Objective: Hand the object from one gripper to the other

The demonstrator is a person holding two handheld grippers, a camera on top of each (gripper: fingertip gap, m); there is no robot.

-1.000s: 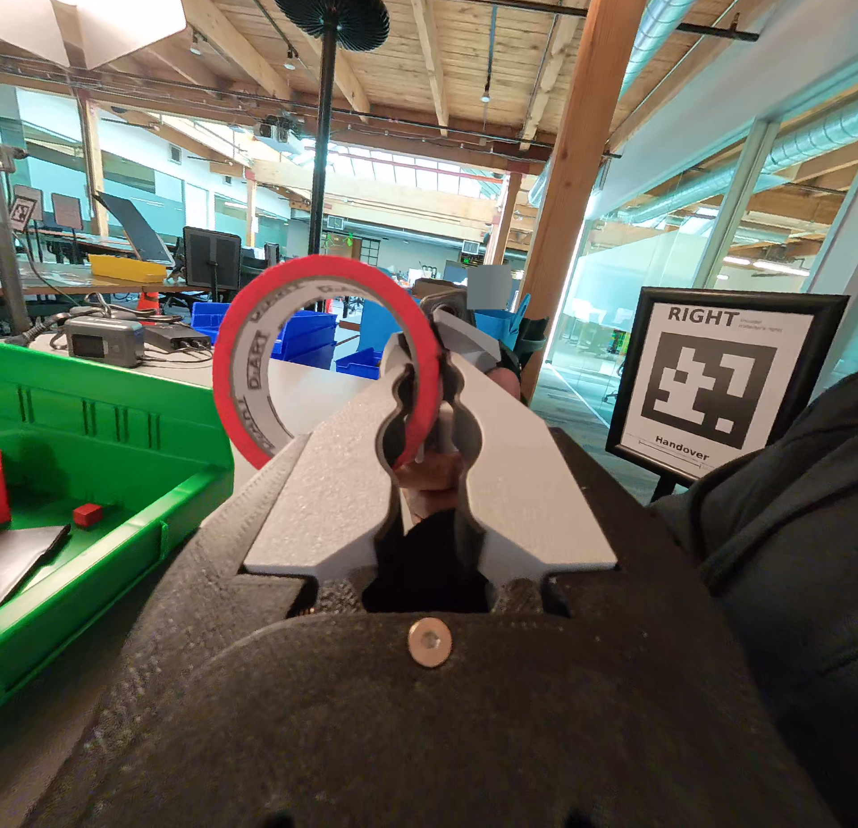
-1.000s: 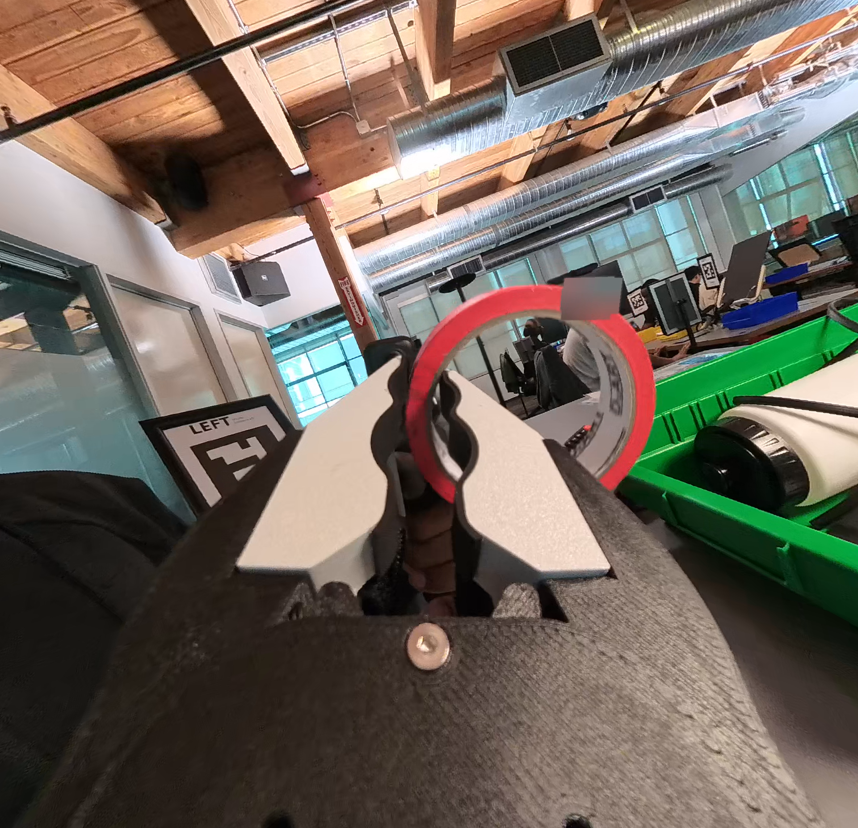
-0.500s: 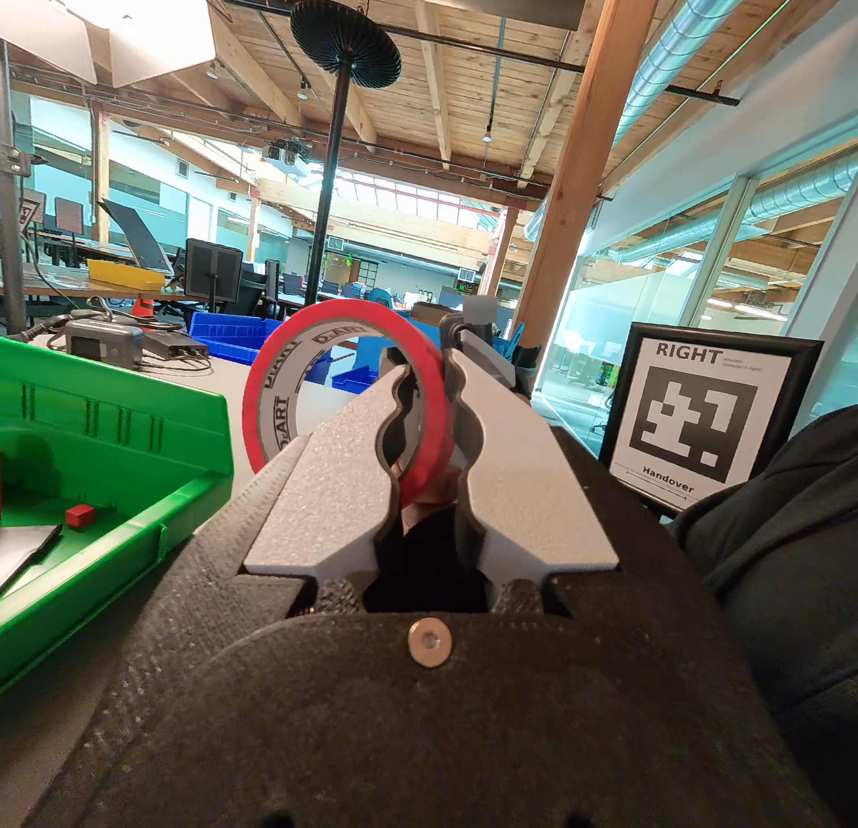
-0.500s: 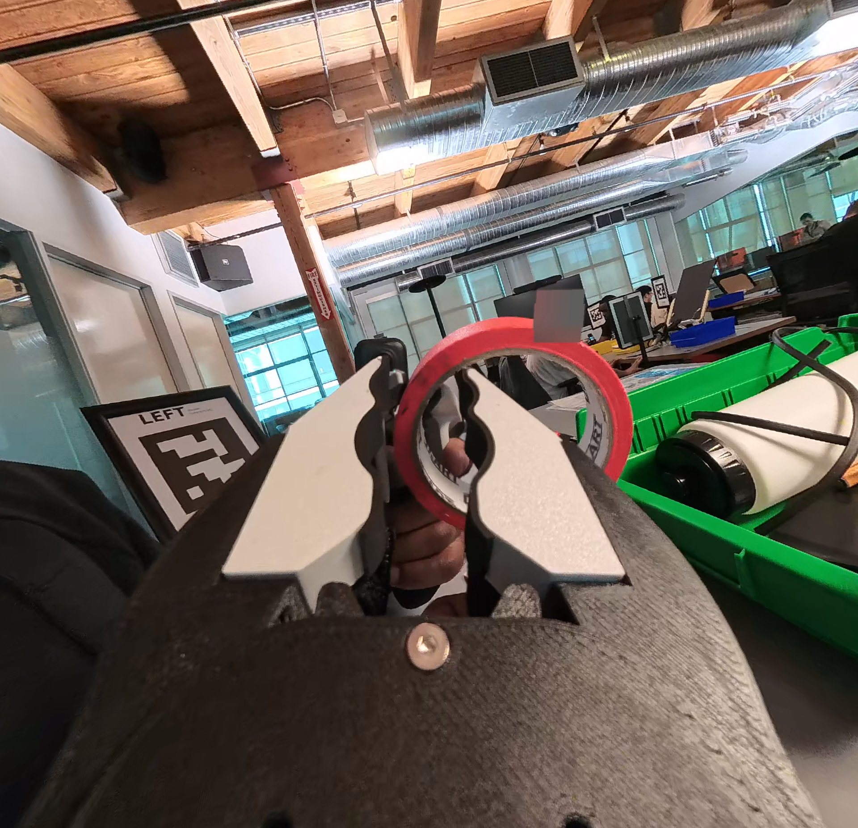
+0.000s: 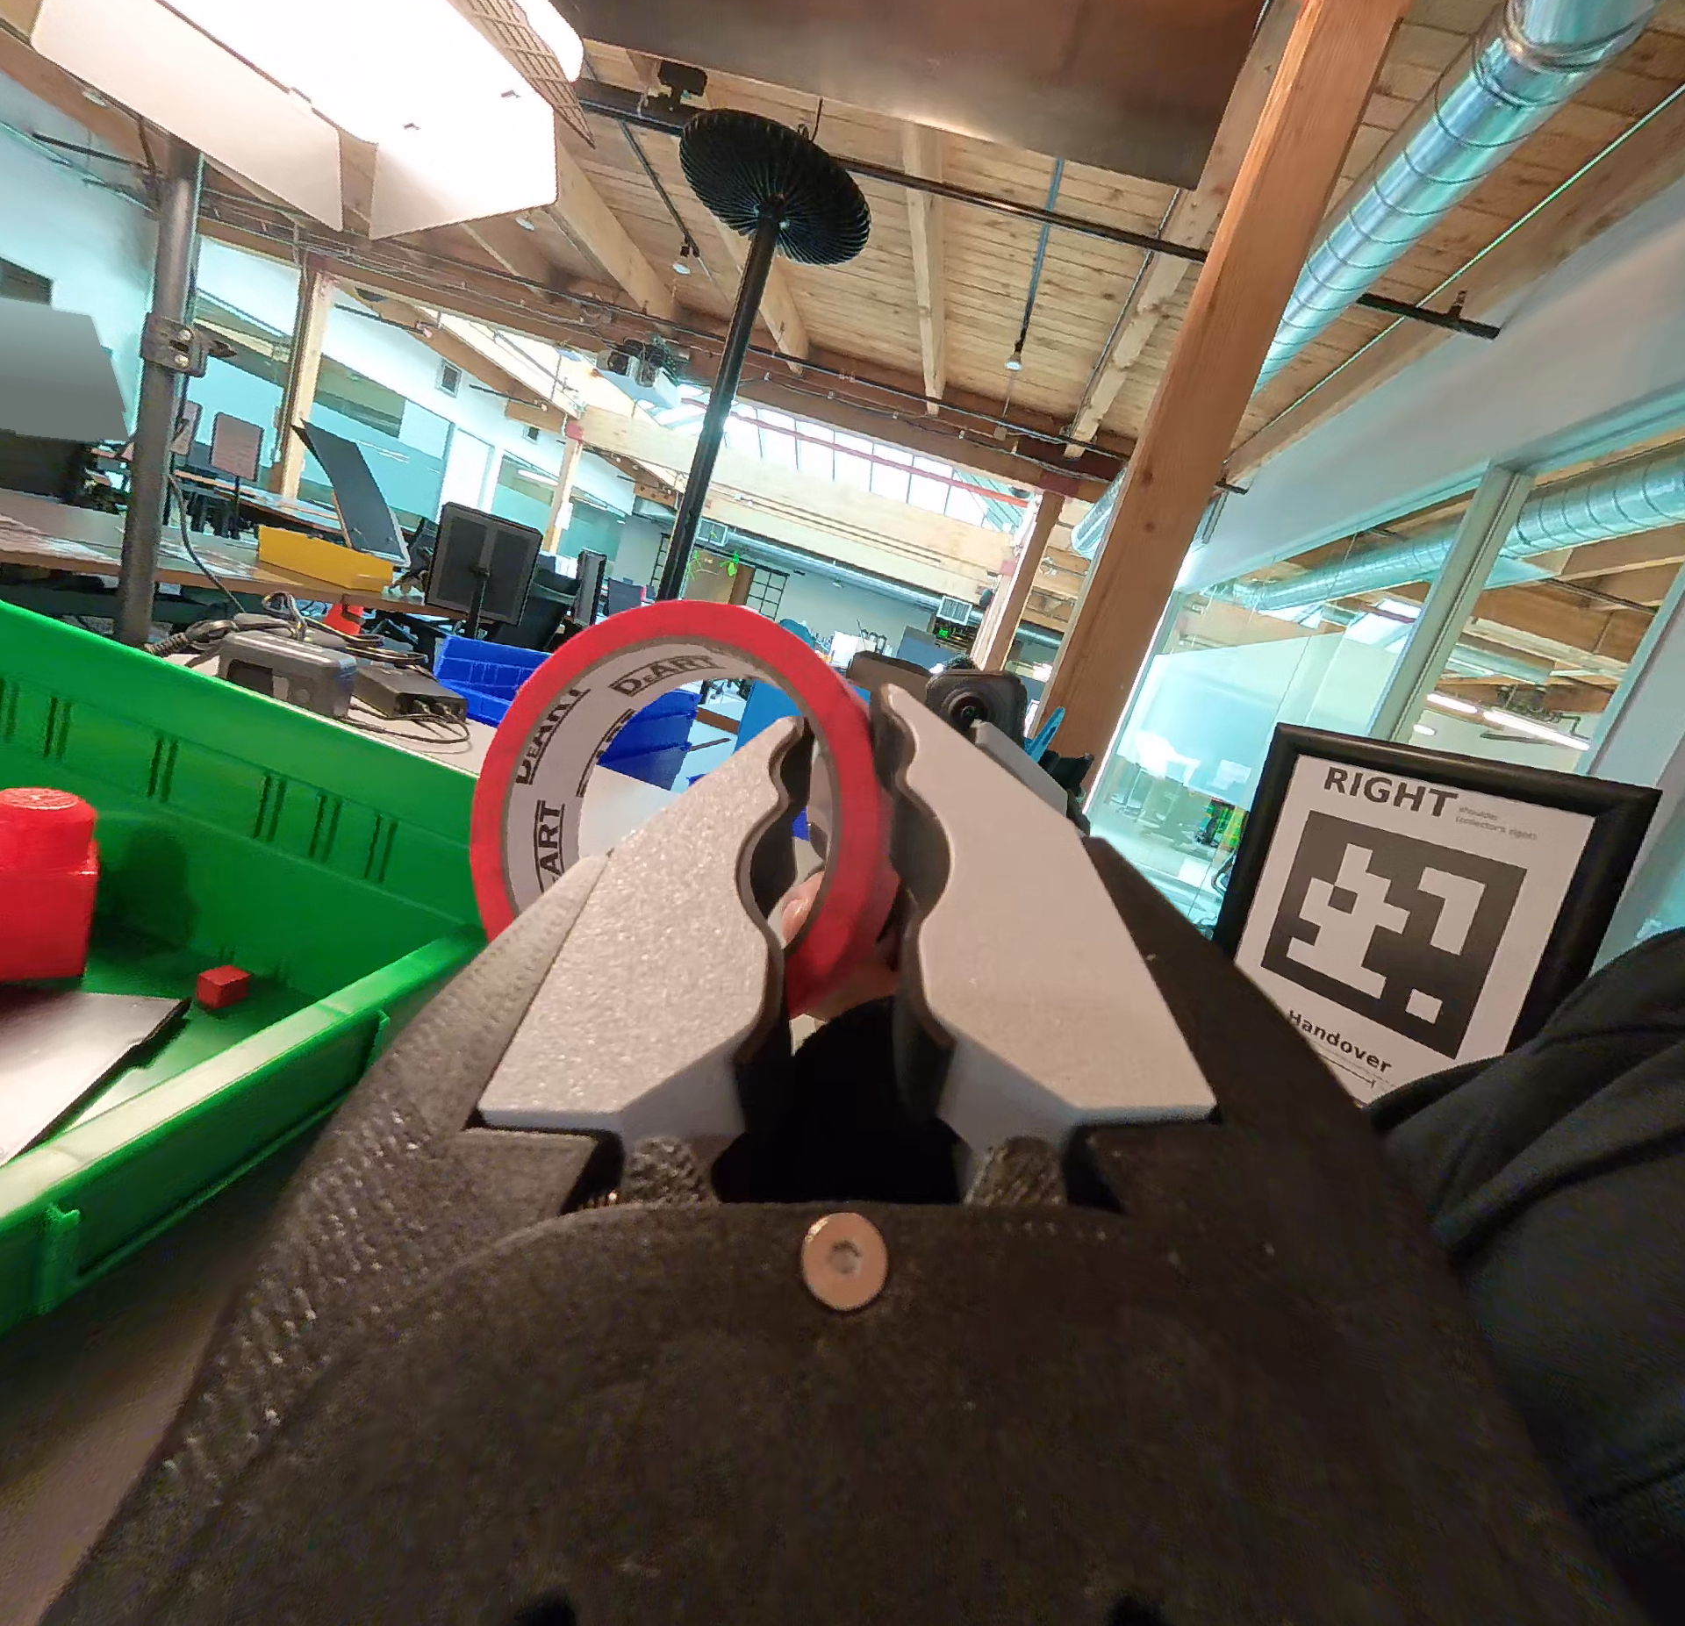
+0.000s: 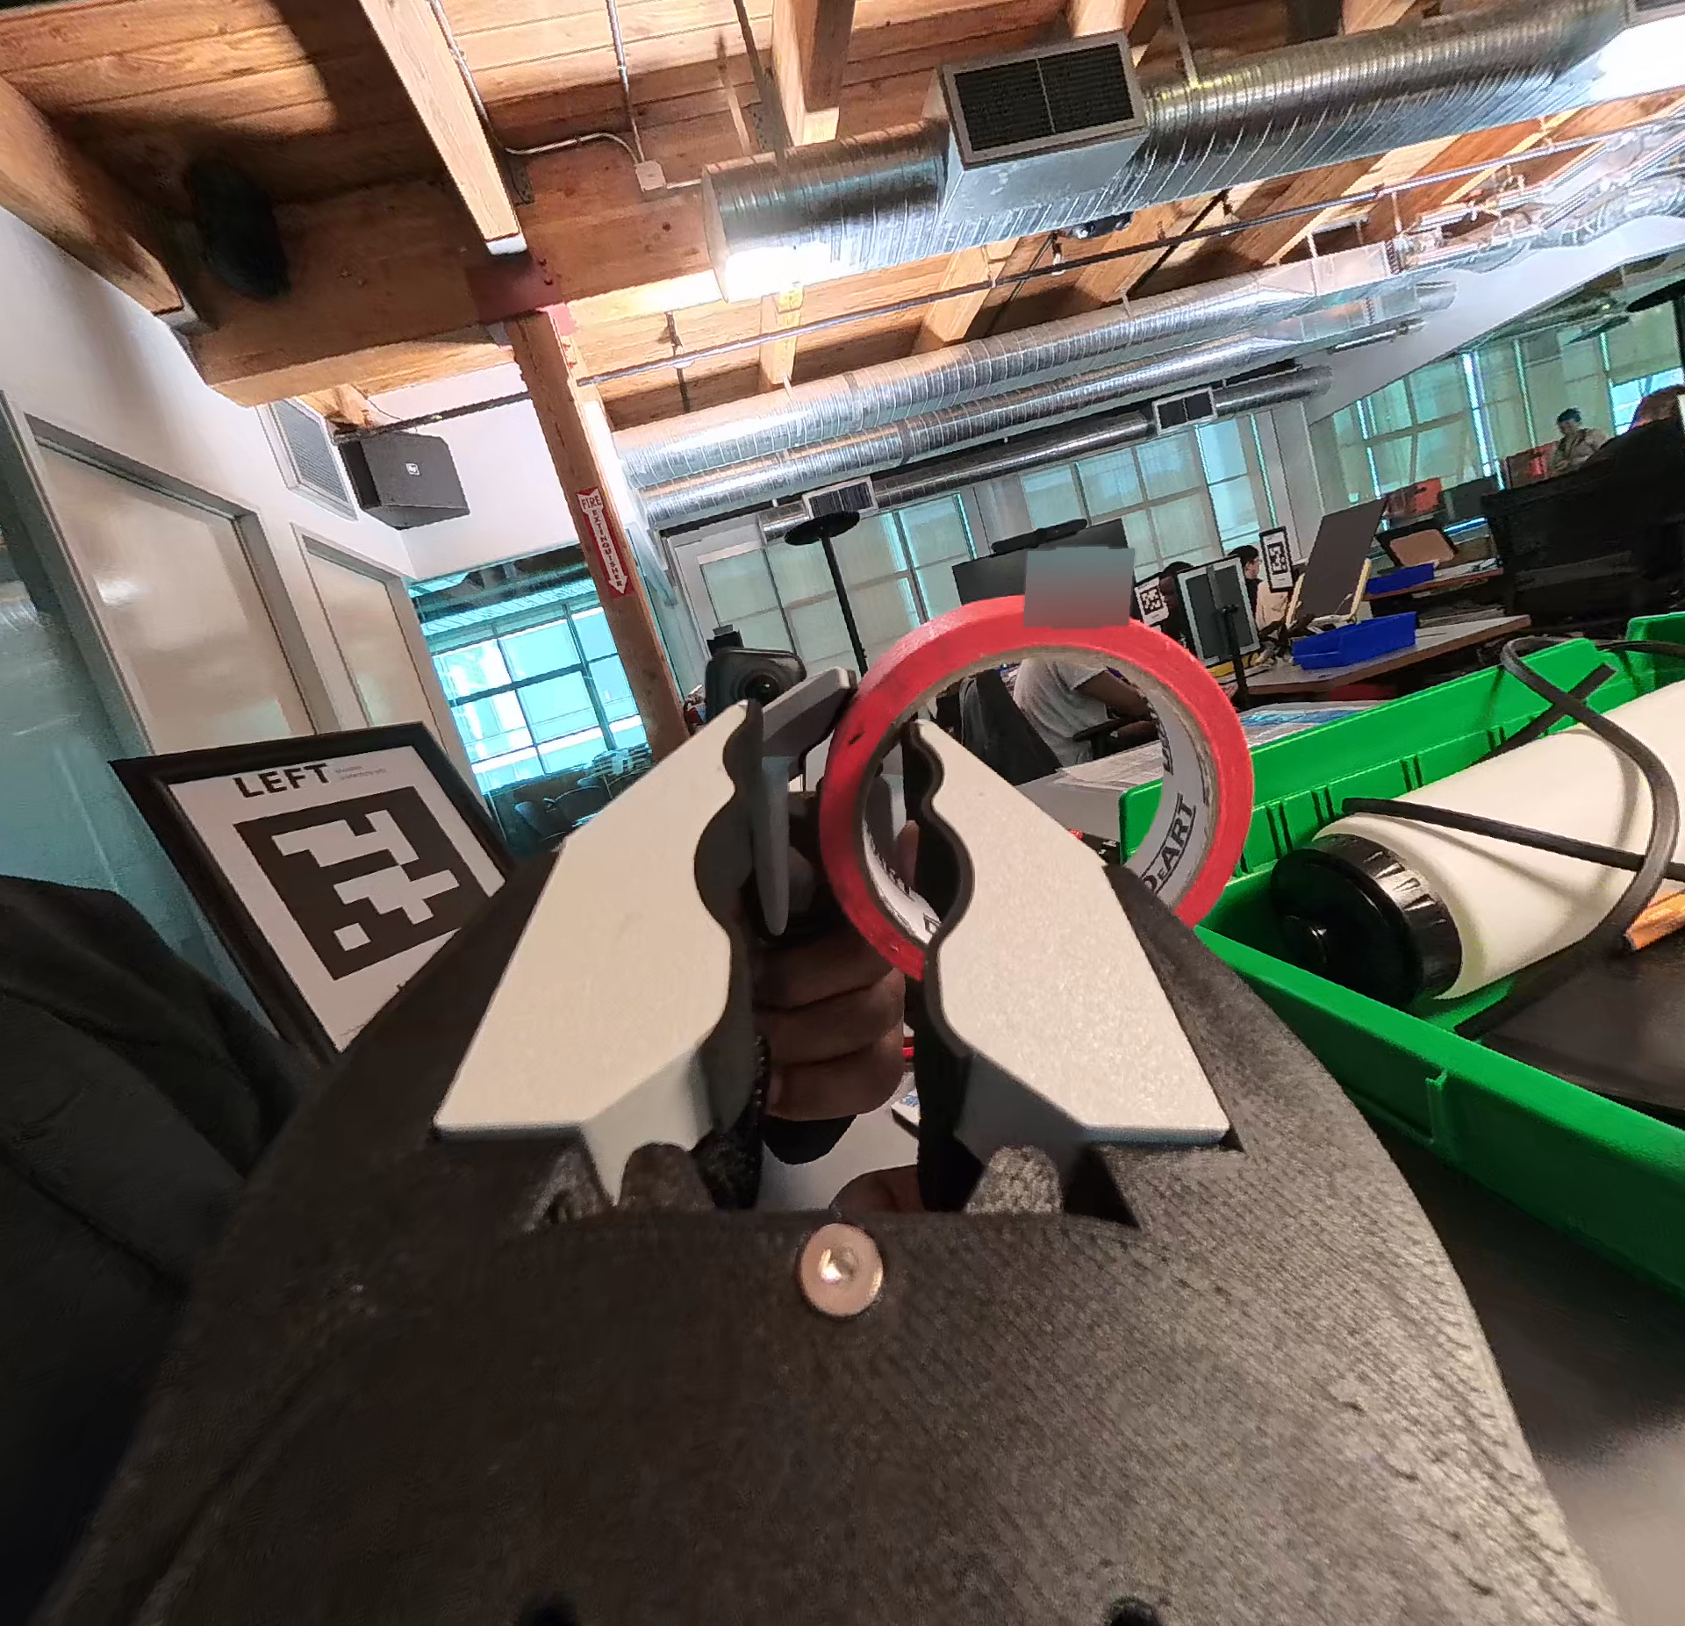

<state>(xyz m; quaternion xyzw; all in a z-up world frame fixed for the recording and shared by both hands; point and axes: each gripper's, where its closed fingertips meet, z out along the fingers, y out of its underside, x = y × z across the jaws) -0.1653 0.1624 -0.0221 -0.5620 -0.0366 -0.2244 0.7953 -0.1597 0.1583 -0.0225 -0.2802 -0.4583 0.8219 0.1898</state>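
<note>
left wrist view: tool [image 5: 843, 734] pinching red tape [image 5: 675, 625]

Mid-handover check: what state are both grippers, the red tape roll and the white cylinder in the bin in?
left gripper: shut on the tape roll's band.
right gripper: jaws apart, straddling the same band, apparently not clamping.
red tape roll: held in the air, standing on edge.
white cylinder: lying on its side in the green bin.

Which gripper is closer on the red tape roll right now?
Left. The left gripper is clamped on the band of the red tape roll; the right gripper straddles that same band with its jaws apart, a gap showing beside it.
</note>
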